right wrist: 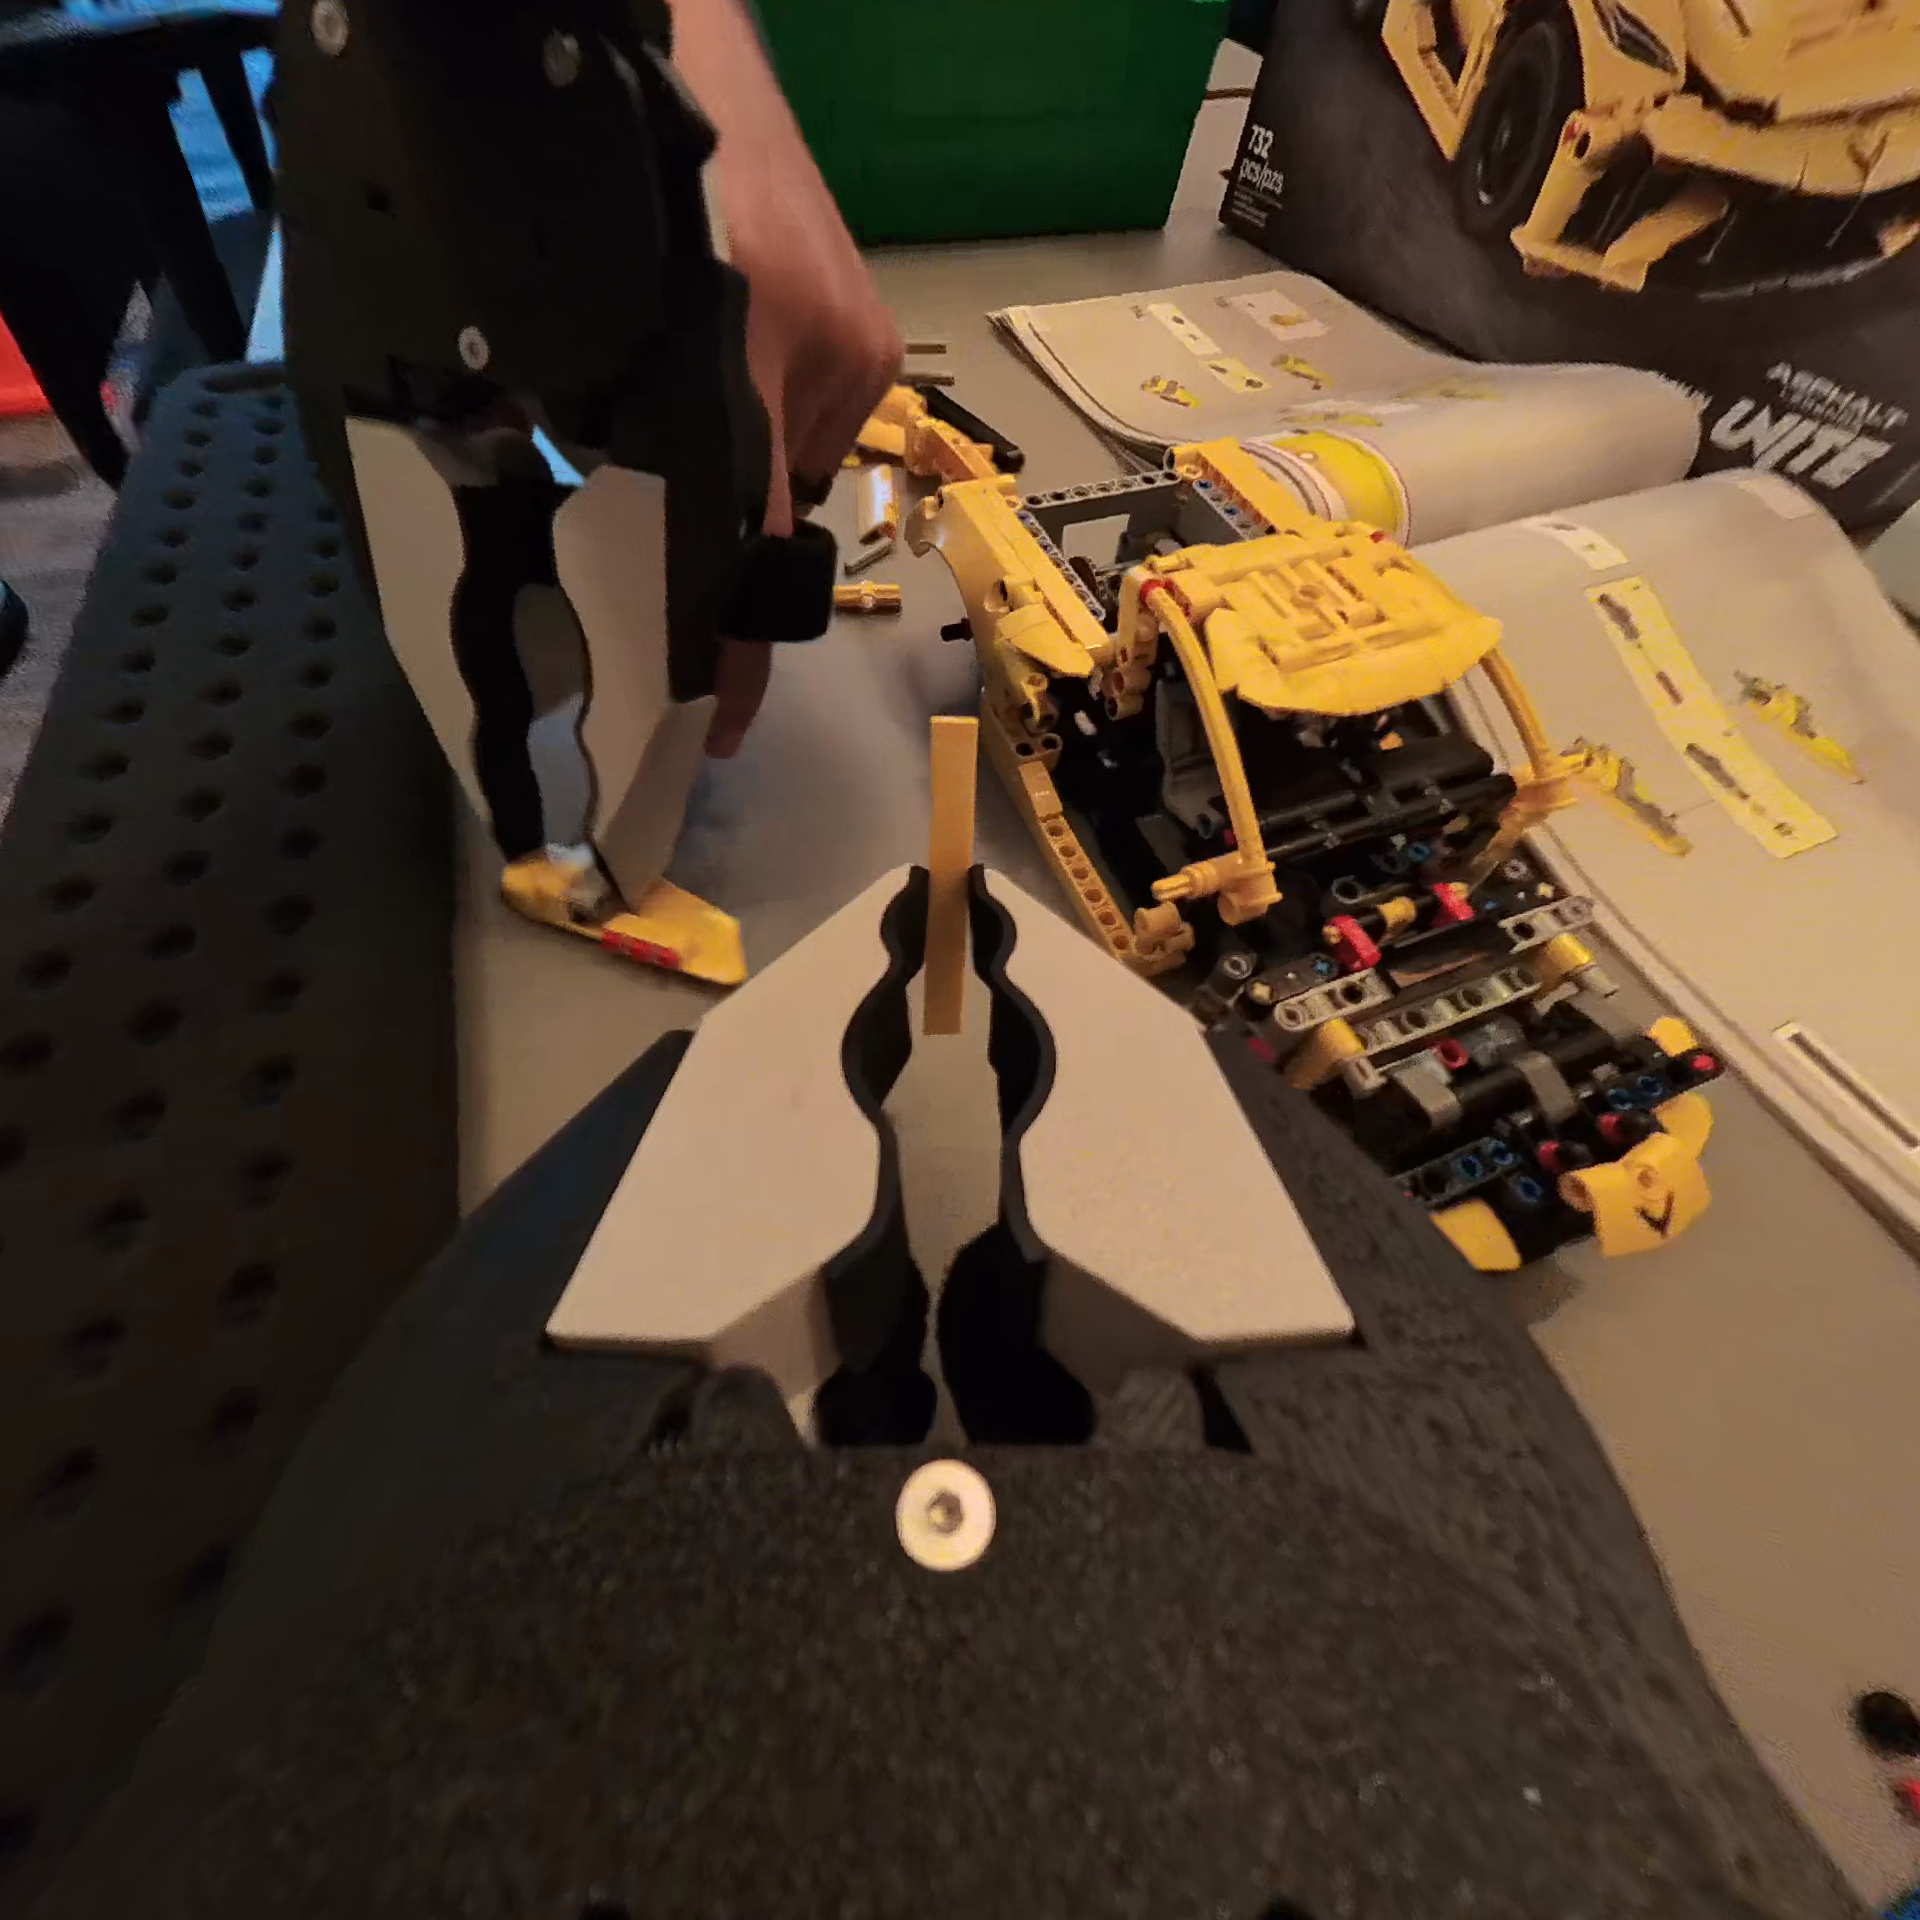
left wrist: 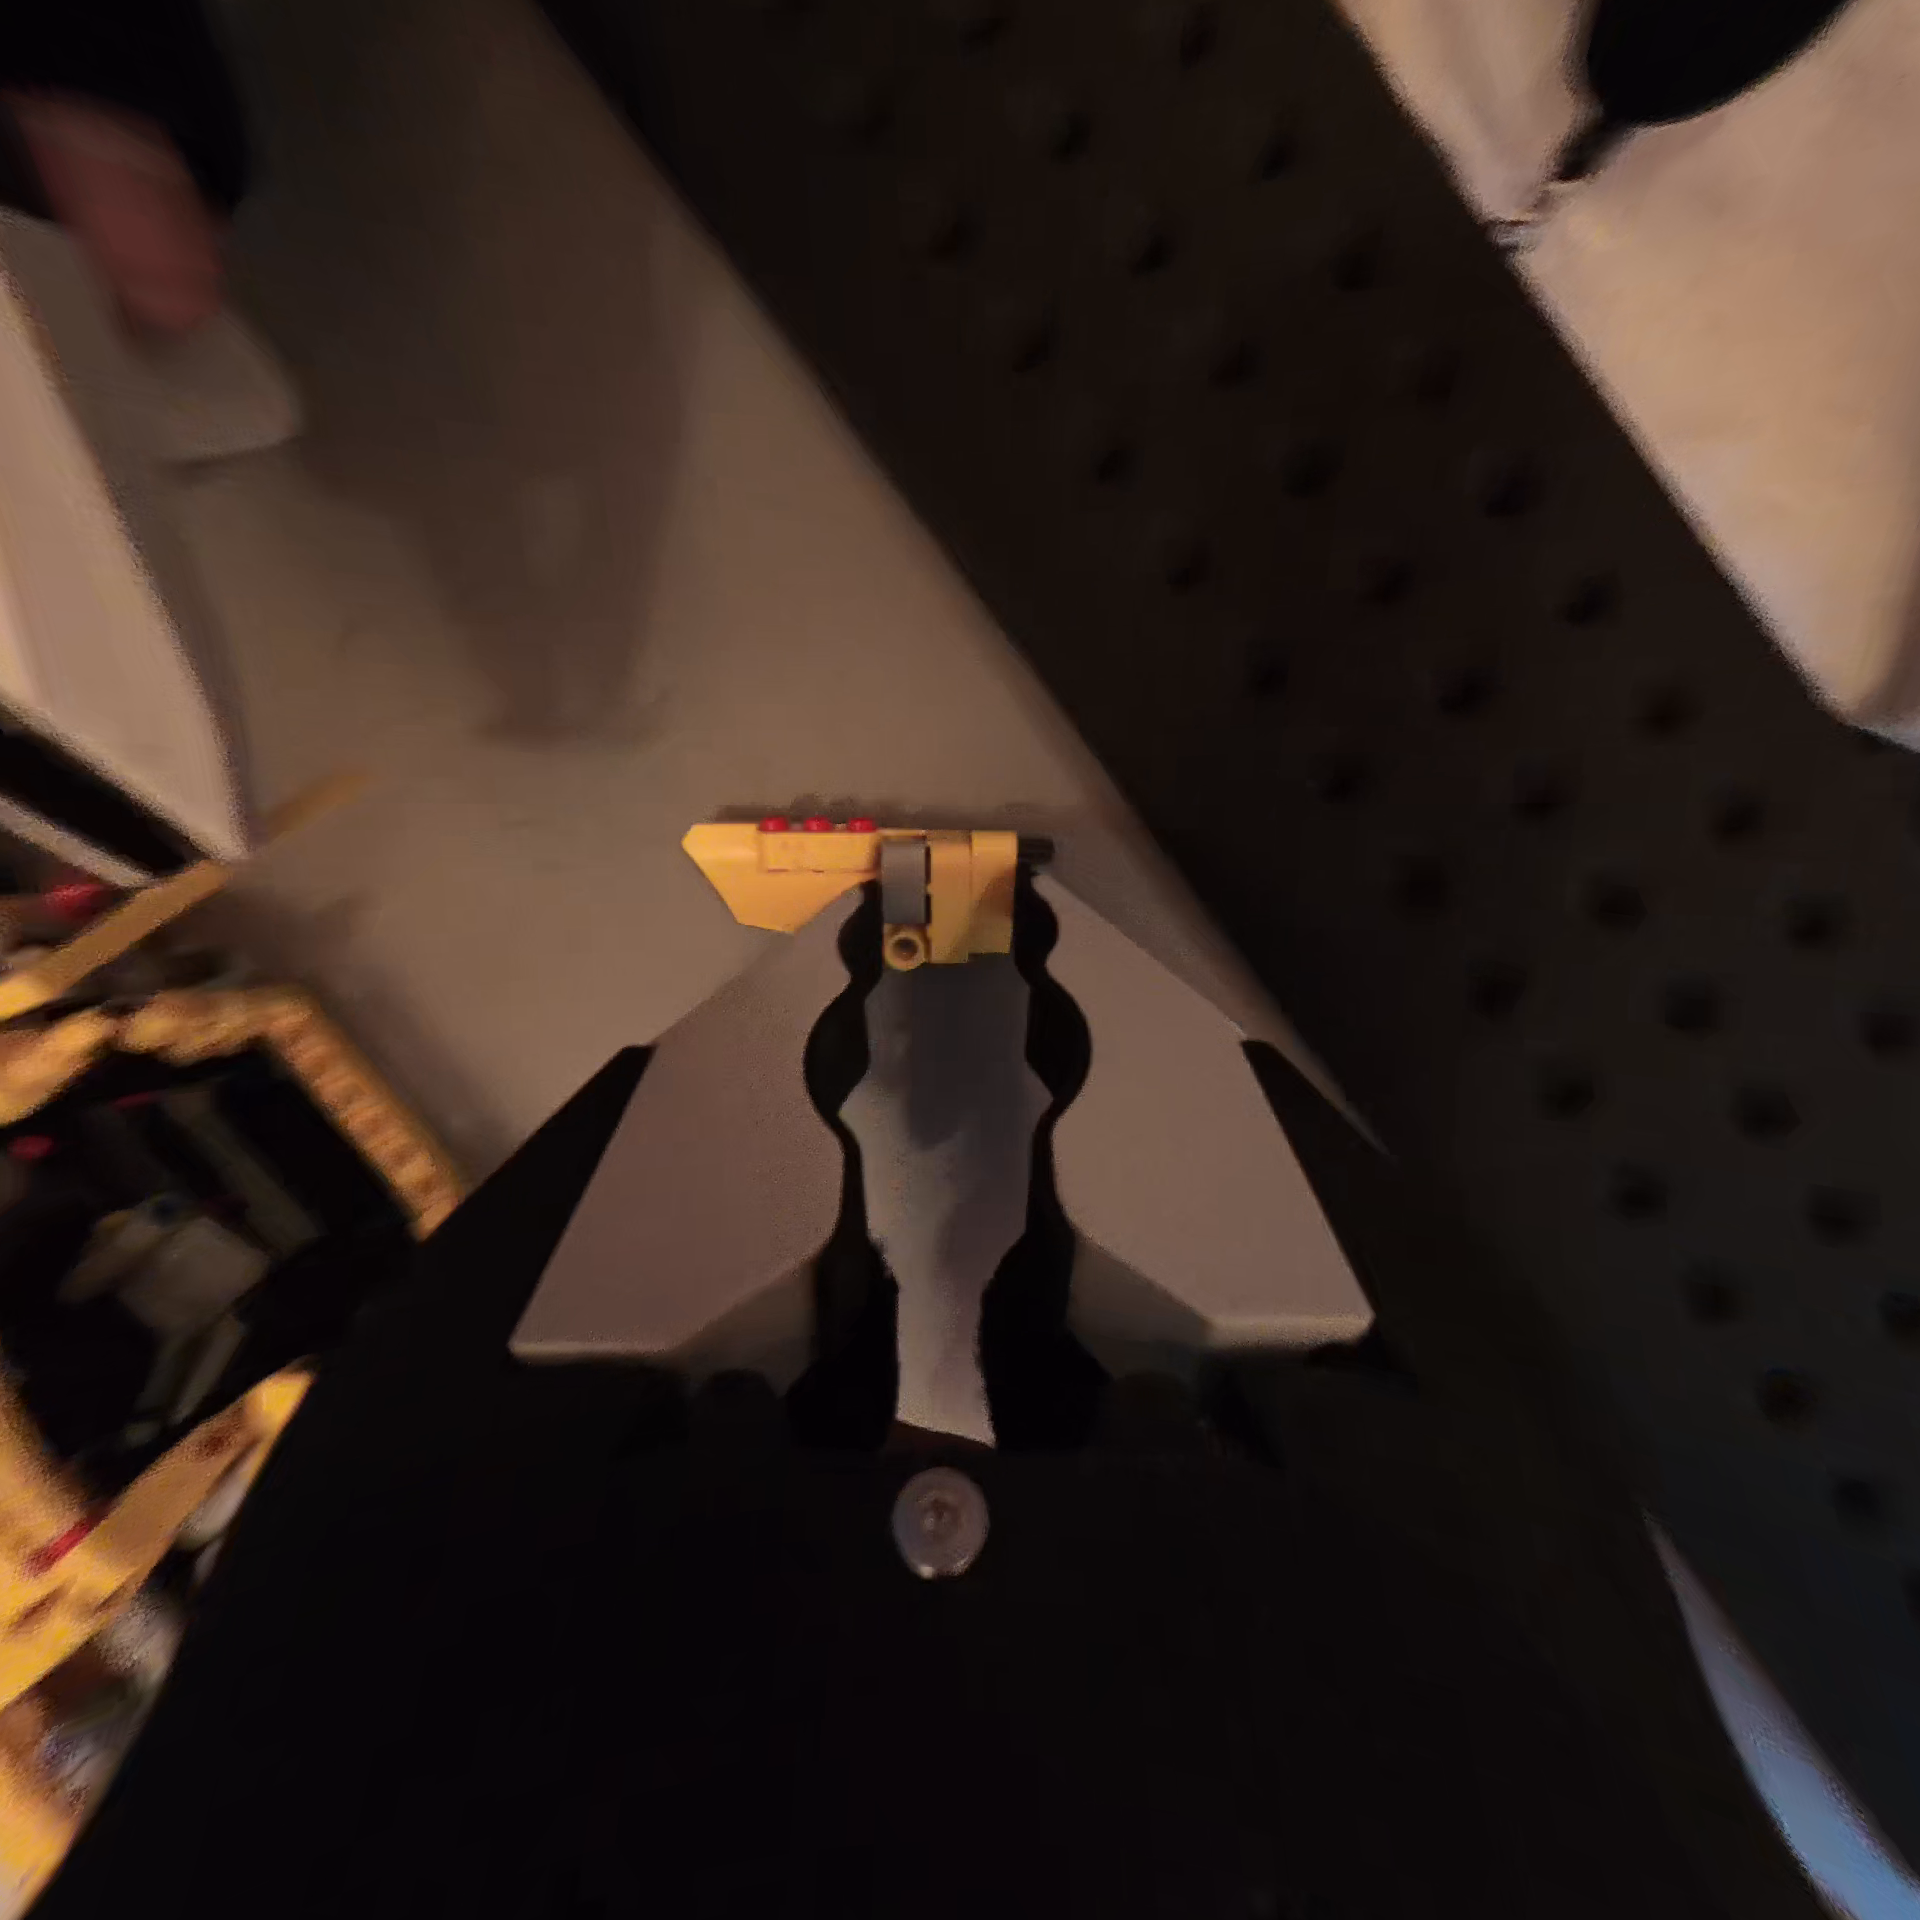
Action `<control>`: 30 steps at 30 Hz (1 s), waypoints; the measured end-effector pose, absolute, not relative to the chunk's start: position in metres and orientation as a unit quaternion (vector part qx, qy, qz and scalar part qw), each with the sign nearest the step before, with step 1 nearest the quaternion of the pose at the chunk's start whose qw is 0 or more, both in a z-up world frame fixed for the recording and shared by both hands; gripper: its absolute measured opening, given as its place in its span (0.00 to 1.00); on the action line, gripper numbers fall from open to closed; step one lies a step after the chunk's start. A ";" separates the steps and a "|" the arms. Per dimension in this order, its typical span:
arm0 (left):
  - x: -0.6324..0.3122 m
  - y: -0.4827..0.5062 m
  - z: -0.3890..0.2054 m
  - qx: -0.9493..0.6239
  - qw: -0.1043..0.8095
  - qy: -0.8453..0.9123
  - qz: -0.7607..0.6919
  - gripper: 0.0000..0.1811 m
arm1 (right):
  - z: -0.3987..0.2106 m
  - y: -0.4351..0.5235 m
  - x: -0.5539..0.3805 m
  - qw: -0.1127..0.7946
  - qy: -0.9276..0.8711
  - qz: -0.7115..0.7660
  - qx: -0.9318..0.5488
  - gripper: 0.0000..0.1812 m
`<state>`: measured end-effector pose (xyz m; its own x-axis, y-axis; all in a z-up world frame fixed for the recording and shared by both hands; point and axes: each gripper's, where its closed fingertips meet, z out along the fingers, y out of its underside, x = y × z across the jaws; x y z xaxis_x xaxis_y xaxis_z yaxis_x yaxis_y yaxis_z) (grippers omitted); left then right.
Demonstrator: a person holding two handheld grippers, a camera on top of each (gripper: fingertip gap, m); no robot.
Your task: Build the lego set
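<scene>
The left gripper [left wrist: 940, 883] is clamping its jaws on a small yellow plastic lego wedge assembly with three red studs and a grey clip [left wrist: 862, 878]; in the right wrist view the same left gripper [right wrist: 597, 862] is pressing that wedge assembly [right wrist: 634, 920] down against the grey table [right wrist: 831, 790], just beside a black perforated foam mat [right wrist: 208, 831]. A person's hand [right wrist: 800, 343] is gripping the left tool's handle. The right gripper [right wrist: 948, 894] is pinching a thin flat yellow plastic lego strip [right wrist: 951, 821] between its closed jaws, the strip standing upright and poking out past the tips. Near the strip, to its right, the partly built yellow and black lego car [right wrist: 1299, 831] is lying on the table, resting partly on an open grey instruction booklet [right wrist: 1714, 748]. Behind it, the dark lego box with a yellow car picture [right wrist: 1610, 208] is standing upright, and loose yellow and black lego pieces [right wrist: 925, 447] are lying near the hand.
</scene>
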<state>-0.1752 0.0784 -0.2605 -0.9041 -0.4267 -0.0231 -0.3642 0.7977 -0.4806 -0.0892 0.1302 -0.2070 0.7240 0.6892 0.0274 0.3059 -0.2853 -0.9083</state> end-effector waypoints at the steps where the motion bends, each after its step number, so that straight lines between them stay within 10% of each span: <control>1: -0.165 0.084 -0.258 -0.218 0.108 0.941 -0.234 0.13 | -0.206 0.131 -0.088 0.503 -0.302 0.204 -0.783 0.03; 9: -0.111 0.141 -0.201 -0.425 0.478 0.740 -0.207 0.13 | -0.170 0.146 -0.089 0.504 -0.039 0.438 -0.743 0.03; 30: -0.124 0.125 -0.216 -0.334 0.530 0.767 -0.141 0.13 | -0.196 0.141 -0.121 0.469 -0.118 0.374 -0.791 0.03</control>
<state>-0.1237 0.1247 -0.2158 -0.2159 -0.6615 -0.7182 -0.3619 0.7373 -0.5704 -0.1206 0.1406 -0.1958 0.6924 0.5373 -0.4816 -0.1647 -0.5322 -0.8305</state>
